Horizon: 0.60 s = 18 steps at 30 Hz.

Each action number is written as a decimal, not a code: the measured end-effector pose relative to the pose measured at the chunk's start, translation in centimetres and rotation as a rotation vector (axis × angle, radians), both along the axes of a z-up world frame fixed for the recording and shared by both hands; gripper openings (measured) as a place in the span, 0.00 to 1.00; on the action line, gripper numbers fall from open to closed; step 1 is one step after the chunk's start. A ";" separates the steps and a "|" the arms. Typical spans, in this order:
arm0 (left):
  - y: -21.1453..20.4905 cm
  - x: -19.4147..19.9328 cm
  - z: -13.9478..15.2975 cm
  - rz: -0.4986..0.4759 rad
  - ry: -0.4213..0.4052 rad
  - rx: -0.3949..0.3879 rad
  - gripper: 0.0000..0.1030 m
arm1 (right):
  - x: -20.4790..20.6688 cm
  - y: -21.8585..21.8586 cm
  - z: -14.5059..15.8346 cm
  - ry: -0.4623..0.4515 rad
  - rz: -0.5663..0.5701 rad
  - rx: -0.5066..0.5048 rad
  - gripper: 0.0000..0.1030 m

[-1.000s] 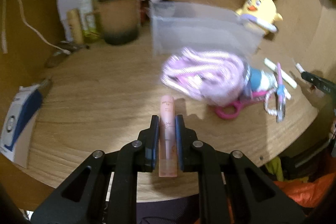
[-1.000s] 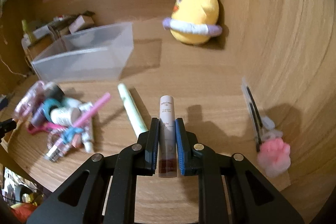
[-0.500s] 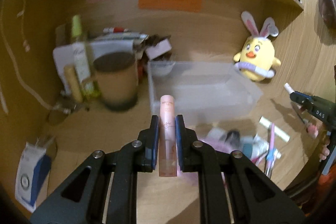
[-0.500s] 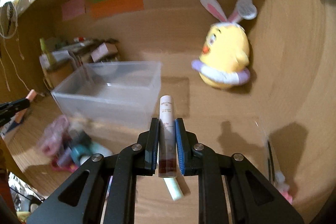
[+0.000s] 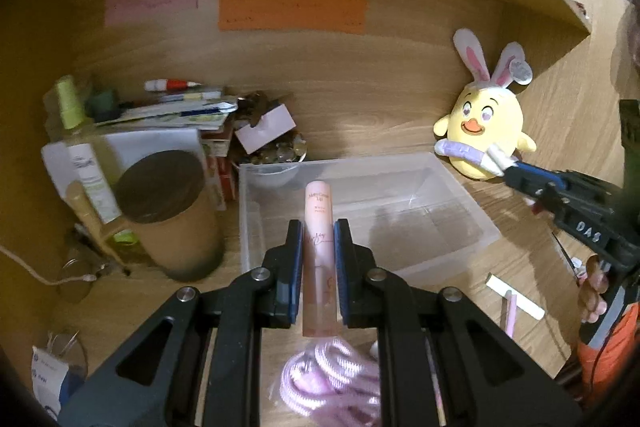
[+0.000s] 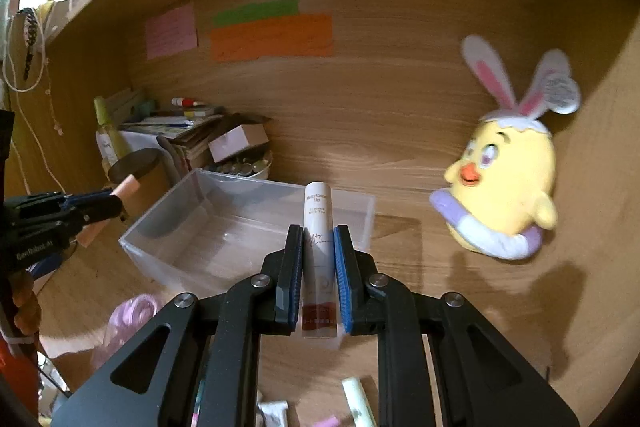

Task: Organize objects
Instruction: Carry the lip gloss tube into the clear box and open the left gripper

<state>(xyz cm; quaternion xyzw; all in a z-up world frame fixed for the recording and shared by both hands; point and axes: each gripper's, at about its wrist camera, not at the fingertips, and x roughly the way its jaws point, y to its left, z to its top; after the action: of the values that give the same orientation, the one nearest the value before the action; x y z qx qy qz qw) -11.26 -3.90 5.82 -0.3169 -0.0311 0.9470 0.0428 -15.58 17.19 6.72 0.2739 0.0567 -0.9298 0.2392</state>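
My left gripper (image 5: 318,227) is shut on a pink lip tube (image 5: 318,227) and holds it in the air in front of a clear plastic bin (image 5: 448,203). My right gripper (image 6: 318,231) is shut on a white lip tube with a dark red base (image 6: 318,223), also raised in front of the same bin (image 6: 192,227). The right gripper shows at the right of the left wrist view (image 5: 520,175), the left gripper at the left of the right wrist view (image 6: 112,201). The bin holds nothing I can see.
A yellow chick plush with bunny ears (image 5: 484,139) (image 6: 504,179) sits right of the bin. A brown lidded canister (image 5: 168,211), bottles and stacked papers stand left of it. A pink coiled cord (image 5: 332,379) and pens (image 6: 358,403) lie on the desk below the grippers.
Both grippers have risen from the desk with their tubes and moved toward the bin, which now sits larger and closer in both views. The loose pile has dropped to the bottom edge.
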 end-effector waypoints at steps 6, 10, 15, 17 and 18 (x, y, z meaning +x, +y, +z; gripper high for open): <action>0.2 -3.6 -1.5 -0.017 -0.072 0.004 0.14 | -3.4 -2.7 -2.4 -0.076 0.016 0.058 0.13; 0.4 -5.8 -2.6 -0.024 -0.118 -0.002 0.14 | -5.3 -4.2 -4.1 -0.130 0.029 0.094 0.13; 0.3 -8.4 -4.3 -0.030 -0.193 0.004 0.14 | -6.9 -6.0 -5.8 -0.184 0.055 0.146 0.13; 0.1 -9.5 -5.1 -0.024 -0.226 0.005 0.14 | -7.4 -6.7 -6.4 -0.204 0.066 0.168 0.13; 0.1 -9.8 -5.5 -0.020 -0.236 0.003 0.14 | -7.7 -7.1 -6.9 -0.215 0.069 0.182 0.13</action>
<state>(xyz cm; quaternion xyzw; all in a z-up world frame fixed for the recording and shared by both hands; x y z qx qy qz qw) -21.11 -3.81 0.35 -0.4264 -0.0342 0.9026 0.0486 -23.26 10.08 -0.16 0.3905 0.1242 -0.8772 0.2502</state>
